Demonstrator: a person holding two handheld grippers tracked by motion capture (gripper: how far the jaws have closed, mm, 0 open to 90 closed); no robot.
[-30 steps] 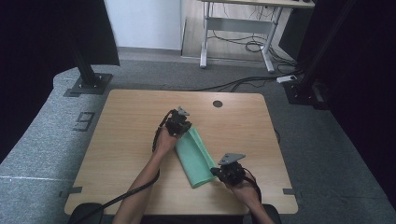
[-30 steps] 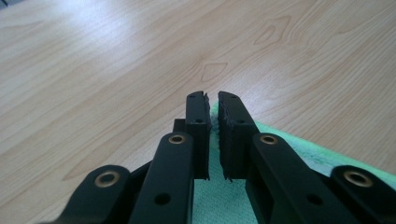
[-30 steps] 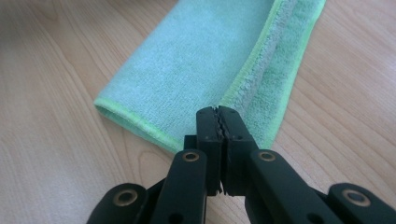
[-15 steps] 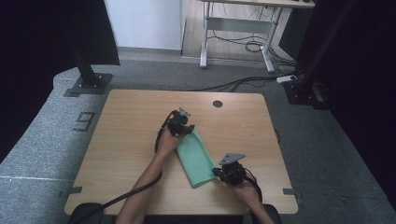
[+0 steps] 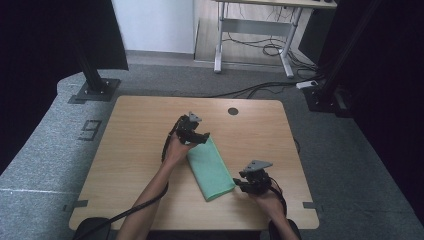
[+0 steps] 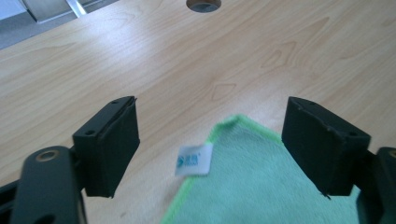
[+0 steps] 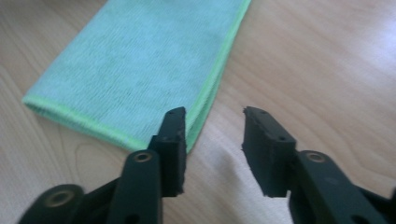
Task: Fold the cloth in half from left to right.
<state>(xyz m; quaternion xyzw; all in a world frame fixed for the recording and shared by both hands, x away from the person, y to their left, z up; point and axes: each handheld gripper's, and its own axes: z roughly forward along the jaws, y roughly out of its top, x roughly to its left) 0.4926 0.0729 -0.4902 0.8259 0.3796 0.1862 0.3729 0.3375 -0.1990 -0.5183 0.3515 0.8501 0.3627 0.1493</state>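
Both my claws have just been opening, and nothing is between the jaws of either. Left claw (image 5: 200, 137) stands wide over the labelled corner of the cloth (image 5: 210, 169); right claw (image 5: 243, 184) stands partly open beside its near corner. The cloth lies folded flat on the worktop (image 5: 135, 130), released since a second ago; I judge the fold done. No containers present.

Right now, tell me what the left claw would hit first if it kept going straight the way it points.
Probably the green cloth: its tagged corner lies between the open left claw jaws. Beyond that corner, bare wooden table, though depth is hard to judge.
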